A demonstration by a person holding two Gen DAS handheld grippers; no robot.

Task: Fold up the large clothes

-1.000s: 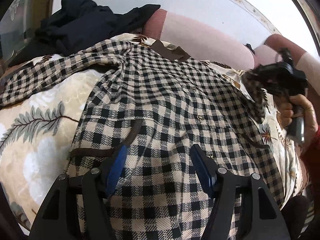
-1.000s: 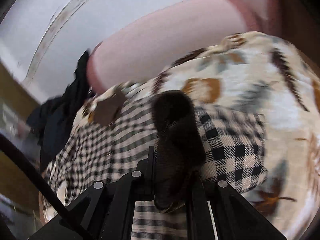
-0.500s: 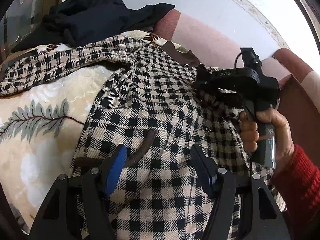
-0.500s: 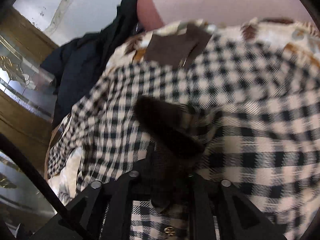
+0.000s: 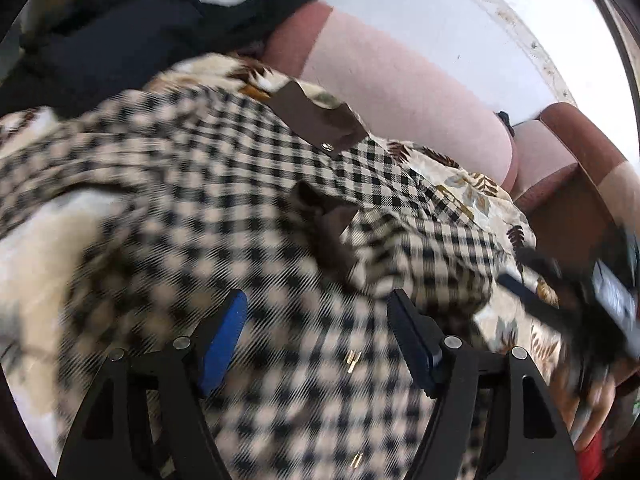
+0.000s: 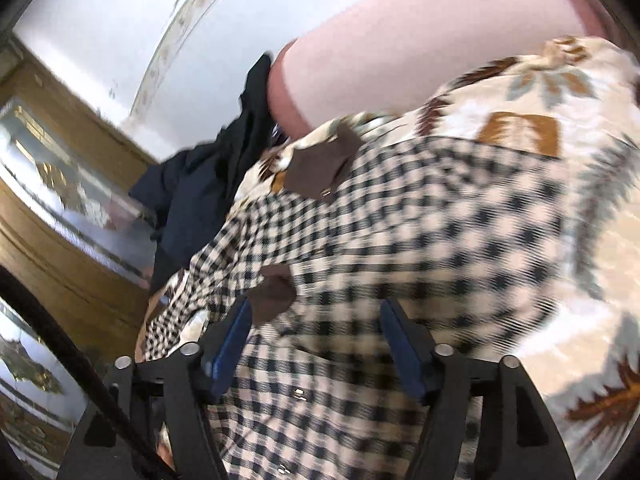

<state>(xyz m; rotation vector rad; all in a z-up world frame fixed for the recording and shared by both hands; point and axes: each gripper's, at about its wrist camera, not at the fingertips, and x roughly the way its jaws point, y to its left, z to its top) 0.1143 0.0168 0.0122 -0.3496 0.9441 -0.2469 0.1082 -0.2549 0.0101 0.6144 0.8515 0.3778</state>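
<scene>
Two grippers hover over one checked shirt (image 5: 224, 200) spread across a leaf-print blanket (image 6: 592, 208), collar toward the pink headboard (image 5: 400, 92). Left gripper (image 5: 316, 332): jaws spread, just widened, nothing between them. Right gripper (image 6: 316, 340): jaws just opened wide, brown cuff (image 6: 272, 296) released beside its left finger. Dark clothes (image 5: 120, 40) heaped at the blanket's far-left corner.

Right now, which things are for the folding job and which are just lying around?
For the job:
- checked shirt
- left tool, open above it
- right tool, open, jaws just opened, nothing gripped

Just lying about:
- dark clothes pile
- leaf-print blanket
- pink cushion
</scene>
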